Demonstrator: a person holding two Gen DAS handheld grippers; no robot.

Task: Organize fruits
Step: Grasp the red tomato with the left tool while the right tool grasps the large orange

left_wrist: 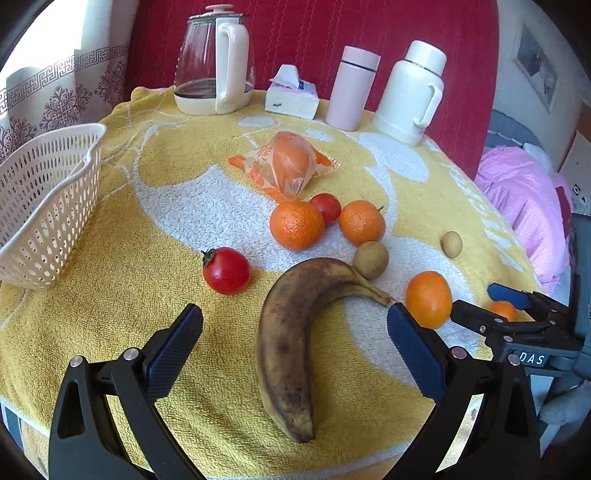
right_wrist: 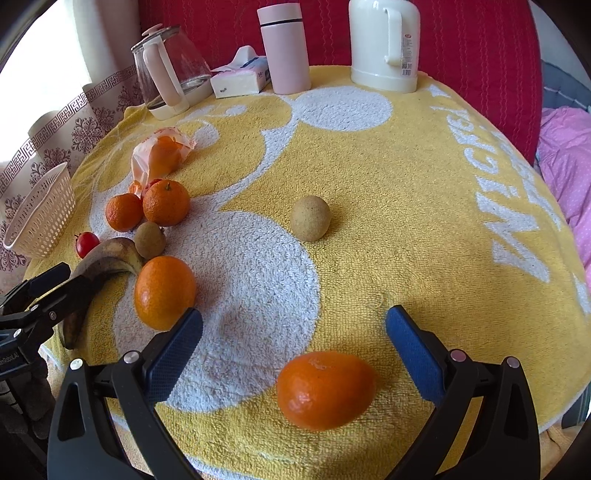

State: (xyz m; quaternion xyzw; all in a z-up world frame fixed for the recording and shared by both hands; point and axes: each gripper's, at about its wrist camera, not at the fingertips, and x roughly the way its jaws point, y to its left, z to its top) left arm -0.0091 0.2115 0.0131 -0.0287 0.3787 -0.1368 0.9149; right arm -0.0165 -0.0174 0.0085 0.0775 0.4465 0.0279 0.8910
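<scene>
Browned banana [left_wrist: 291, 347] between wide-open, empty left gripper [left_wrist: 295, 325] jaws, mandarin [right_wrist: 325, 389] between wide-open, empty right gripper [right_wrist: 294, 326] jaws, white basket [left_wrist: 44, 206] far left on yellow-towelled worktop [left_wrist: 122, 295]

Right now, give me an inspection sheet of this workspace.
Surface: yellow and white towel covers the table.
Job's things: banana, tomatoes, oranges, bagged orange, two brown round fruits loose; basket at left looks empty.
Clutter: glass kettle, tissue pack, pink flask, white jug.
Grippers: left gripper open around banana; right gripper open over an orange.
Cables: nothing seen.
Surroundings: red backrest, curtain, pink bedding.
</scene>
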